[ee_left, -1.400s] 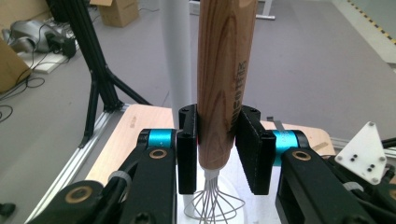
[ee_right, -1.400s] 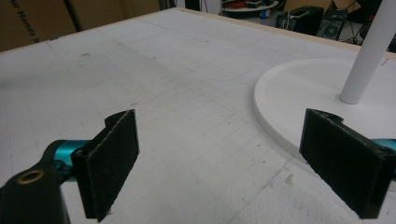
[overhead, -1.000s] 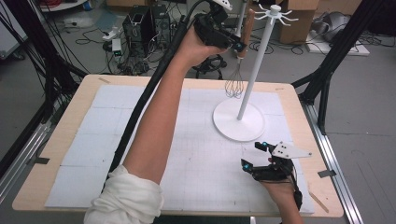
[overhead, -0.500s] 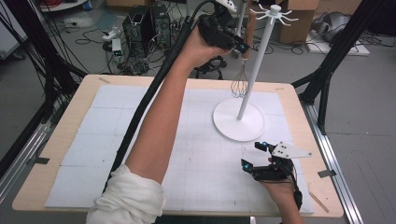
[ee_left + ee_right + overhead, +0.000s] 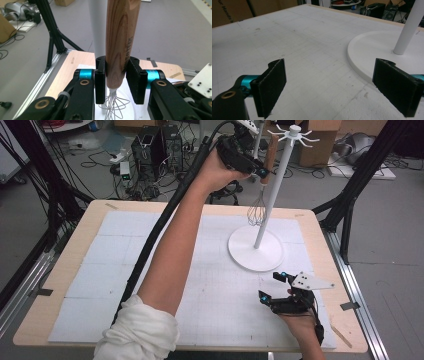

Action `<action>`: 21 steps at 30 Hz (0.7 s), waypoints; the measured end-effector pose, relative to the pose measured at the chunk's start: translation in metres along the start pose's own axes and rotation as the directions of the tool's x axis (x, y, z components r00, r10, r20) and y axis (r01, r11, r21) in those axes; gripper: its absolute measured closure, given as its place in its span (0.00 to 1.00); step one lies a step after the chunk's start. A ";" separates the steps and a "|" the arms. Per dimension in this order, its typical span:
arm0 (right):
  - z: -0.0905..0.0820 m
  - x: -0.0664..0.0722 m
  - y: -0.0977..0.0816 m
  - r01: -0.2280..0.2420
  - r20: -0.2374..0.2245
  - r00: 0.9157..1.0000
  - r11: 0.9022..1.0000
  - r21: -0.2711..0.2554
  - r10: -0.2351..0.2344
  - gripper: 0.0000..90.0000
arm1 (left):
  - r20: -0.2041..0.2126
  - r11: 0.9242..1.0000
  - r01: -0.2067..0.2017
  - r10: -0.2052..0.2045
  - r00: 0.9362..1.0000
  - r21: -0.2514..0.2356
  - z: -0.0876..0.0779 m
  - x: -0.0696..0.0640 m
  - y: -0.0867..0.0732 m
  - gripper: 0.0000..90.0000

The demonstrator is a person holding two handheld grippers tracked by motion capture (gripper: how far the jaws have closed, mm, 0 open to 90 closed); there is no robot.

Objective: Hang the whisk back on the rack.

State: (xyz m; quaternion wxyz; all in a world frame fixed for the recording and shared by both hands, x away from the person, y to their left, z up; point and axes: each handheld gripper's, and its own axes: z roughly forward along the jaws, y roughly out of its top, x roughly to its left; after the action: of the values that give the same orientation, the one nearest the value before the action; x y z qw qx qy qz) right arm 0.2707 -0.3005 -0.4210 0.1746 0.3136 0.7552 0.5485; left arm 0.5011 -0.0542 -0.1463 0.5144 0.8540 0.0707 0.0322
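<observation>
The whisk hangs upright in the air beside the white pole of the stand, well above the worktop, over its far right part. Its wooden handle points up and its wire loops point down, just beside the pole above the round base. The left gripper holds it: its black fingers are closed on the lower end of the handle, one pressing on each side, as the left gripper view shows close up. In that view the wires spread out just below the fingers, and the pole runs up behind the handle. The top of the handle comes up near the small hooks at the head of the stand; whether it touches one I cannot tell. The person's left arm reaches from the near edge across the worktop to the far edge, a white sleeve rolled at the elbow.

The right gripper rests low near the right near corner of the worktop, just beside the near rim of the stand's base. Its fingers stand wide apart with nothing between them, pointing across the white mat toward the base.
</observation>
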 end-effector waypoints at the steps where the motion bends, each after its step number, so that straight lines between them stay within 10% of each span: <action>1: 0.000 0.000 0.000 -0.002 0.001 1.000 1.000 0.001 0.002 0.12 | -0.001 1.000 -0.001 0.001 1.000 -0.001 0.000 0.000 0.000 0.78; 21: -0.001 -0.002 -0.001 -0.006 0.002 1.000 1.000 -0.003 0.006 0.12 | 0.011 1.000 -0.006 0.006 1.000 0.026 0.010 0.004 0.005 0.78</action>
State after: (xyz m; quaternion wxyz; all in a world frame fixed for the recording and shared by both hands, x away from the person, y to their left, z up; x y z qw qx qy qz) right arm 0.2708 -0.3029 -0.4221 0.1742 0.3159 0.7535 0.5497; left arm 0.5066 -0.0647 -0.1461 0.5036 0.8609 0.0660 0.0283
